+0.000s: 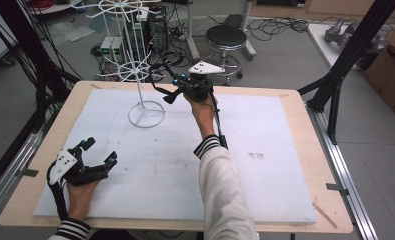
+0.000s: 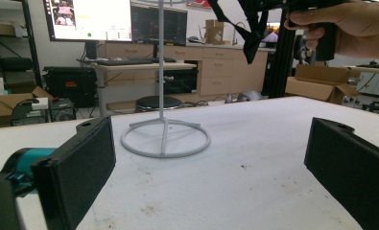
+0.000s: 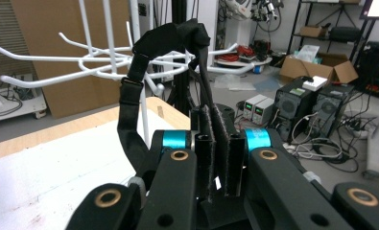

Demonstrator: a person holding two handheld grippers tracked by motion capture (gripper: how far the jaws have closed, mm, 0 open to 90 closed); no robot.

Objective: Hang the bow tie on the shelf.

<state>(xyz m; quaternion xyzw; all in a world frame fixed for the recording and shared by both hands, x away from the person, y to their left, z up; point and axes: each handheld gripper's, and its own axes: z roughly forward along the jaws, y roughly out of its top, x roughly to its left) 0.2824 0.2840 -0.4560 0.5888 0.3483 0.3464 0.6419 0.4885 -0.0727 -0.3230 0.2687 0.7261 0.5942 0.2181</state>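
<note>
grey floor, black round stool (image 1: pixel 226 36), cardboard boxes (image 1: pixel 391 65), tangled cables (image 1: pixel 277 24) beyond

**Matt cloth, coated wire, scuffed board**

The black strap (image 3: pixel 129 103) looks like woven cloth, matt, with a fuzzy hook-and-loop face where the right gripper (image 3: pixel 215 158) pinches it. That gripper's jaws are matt black plastic, set off by glossy teal metal sleeves and brass-coloured rivets. The left gripper (image 2: pixel 211 158) carries rough, matt black pads. The rack (image 1: pixel 146 107) is thin metal wire with a smooth white coating. The white sheet (image 1: pixel 265 190) is matt, grainy and smudged, lying on a pale, smooth wooden table (image 1: pixel 300 100)
</note>
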